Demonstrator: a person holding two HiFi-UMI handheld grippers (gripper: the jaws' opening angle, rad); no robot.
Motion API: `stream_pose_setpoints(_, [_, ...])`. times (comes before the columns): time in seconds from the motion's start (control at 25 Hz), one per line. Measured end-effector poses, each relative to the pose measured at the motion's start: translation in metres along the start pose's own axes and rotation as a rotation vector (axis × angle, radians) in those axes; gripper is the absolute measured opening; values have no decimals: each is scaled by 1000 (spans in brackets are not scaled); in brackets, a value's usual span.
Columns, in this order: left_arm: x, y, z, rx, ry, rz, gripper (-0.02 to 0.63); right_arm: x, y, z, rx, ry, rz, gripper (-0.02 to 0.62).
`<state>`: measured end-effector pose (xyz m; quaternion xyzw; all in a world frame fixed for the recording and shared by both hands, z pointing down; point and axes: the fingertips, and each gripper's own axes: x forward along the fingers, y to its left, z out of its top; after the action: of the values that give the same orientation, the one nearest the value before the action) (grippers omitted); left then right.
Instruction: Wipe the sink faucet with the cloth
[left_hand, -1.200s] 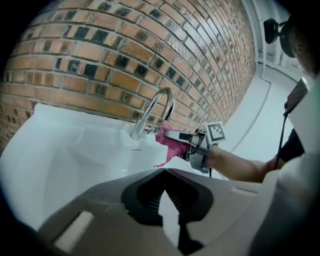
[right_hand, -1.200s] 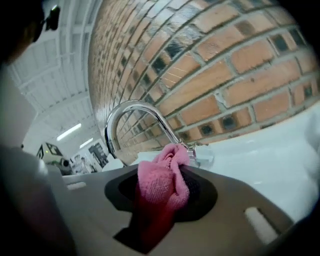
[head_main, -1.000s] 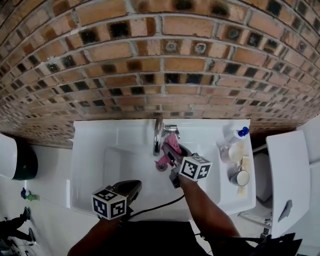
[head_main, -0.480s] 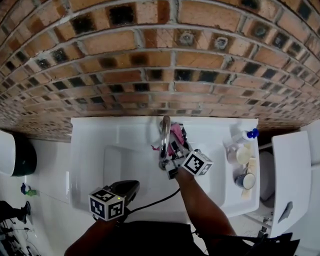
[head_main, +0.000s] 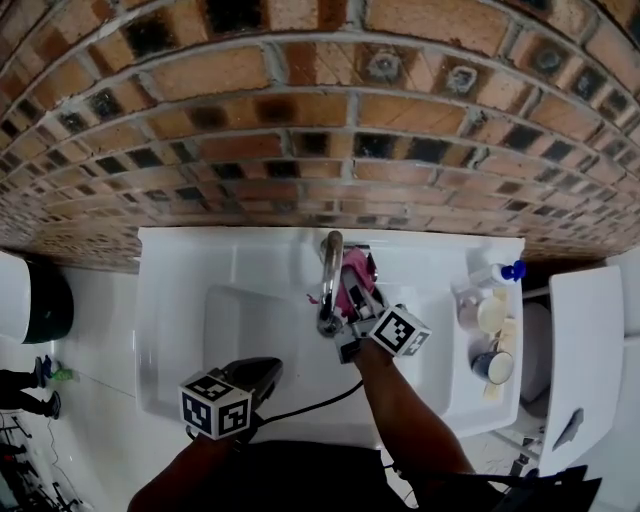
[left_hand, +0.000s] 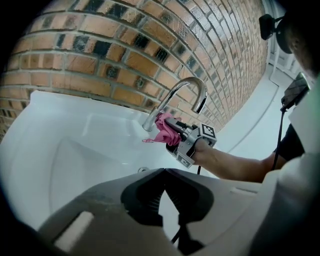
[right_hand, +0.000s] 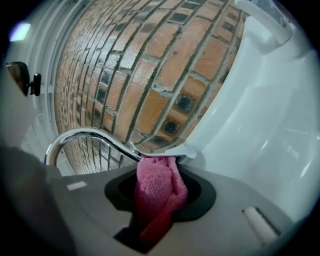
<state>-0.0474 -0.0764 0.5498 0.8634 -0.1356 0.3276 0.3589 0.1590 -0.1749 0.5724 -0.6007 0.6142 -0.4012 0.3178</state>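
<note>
Since a second ago the right tool (head_main: 357, 292) has carried the pink terry cloth (head_main: 354, 272) from the spout end of the chrome curved faucet (head_main: 329, 262) back toward its base, while the left tool (head_main: 270, 368) has hardly shifted. Behind the faucet rises a red-brown brick wall (head_main: 300, 120), filling the upper half of the head view. Below it the white sink (head_main: 190, 280) spreads to both sides of the faucet, its basin under the spout. The faucet stands at the middle of the sink's back ledge and arches forward over the basin. The right tool sits just right of the faucet's neck, clenched on the bunched cloth, whose top presses against the metal low on the neck. The left tool hangs well in front of the faucet and to its left, over the basin's near edge, its jaws closed together with nothing between them. Far right of the faucet, on the sink's ledge, stands a white bottle with a blue cap (head_main: 497, 272).
</note>
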Motion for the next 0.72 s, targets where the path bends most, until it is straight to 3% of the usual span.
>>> stream_pose_setpoints(0.44, [2, 5, -3, -8, 17, 12, 3, -6, -36, -23, 50, 66, -118, 138])
stream_pose_setpoints(0.72, [6, 3, -6, -2, 35, 7, 3, -11, -41, -31, 64, 87, -118, 138])
